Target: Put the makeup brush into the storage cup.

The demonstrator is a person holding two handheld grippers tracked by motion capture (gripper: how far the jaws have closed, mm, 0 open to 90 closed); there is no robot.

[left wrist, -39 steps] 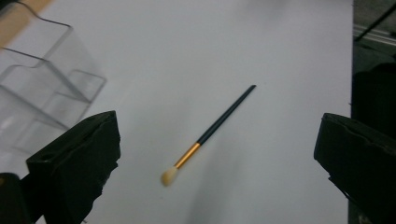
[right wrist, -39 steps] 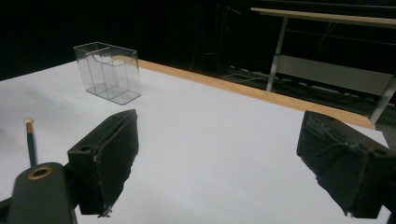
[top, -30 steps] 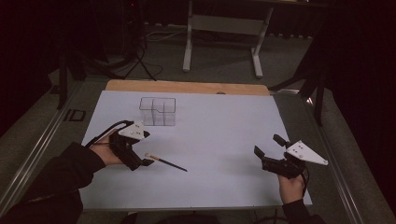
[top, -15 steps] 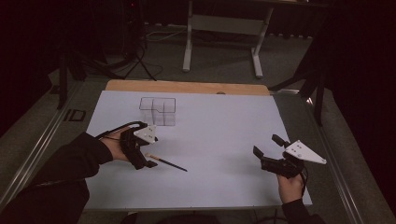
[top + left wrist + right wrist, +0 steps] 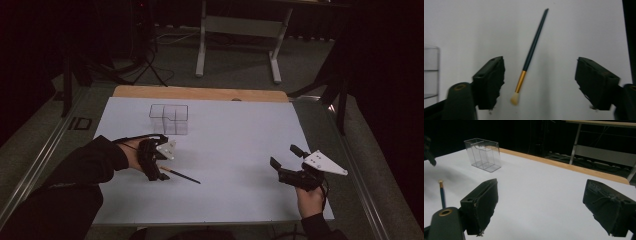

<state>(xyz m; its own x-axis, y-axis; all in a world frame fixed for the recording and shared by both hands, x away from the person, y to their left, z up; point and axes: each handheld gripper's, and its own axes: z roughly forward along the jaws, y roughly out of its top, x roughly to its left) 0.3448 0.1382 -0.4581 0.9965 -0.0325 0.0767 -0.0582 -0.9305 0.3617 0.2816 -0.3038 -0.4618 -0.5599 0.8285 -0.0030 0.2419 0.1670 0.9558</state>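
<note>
Left gripper (image 5: 539, 82) over the paintbrush (image 5: 531, 55), jaws spread to either side of the gold ferrule (image 5: 520, 81), just now closing in, pads not yet touching. Brush flat on the white table (image 5: 240, 130), bristle tip toward the left hand, near the clear plastic organizer (image 5: 169, 119). Probably light, thin and stiff, smooth handle likely slippery and prone to roll; best pinched at the ferrule or just above it, sparing the soft bristles. Right gripper (image 5: 285, 162) released, holding nothing, well apart. Hard to make out: organizer compartments and whether the bristles are clean; brush partly behind the left gripper in the high view.
</note>
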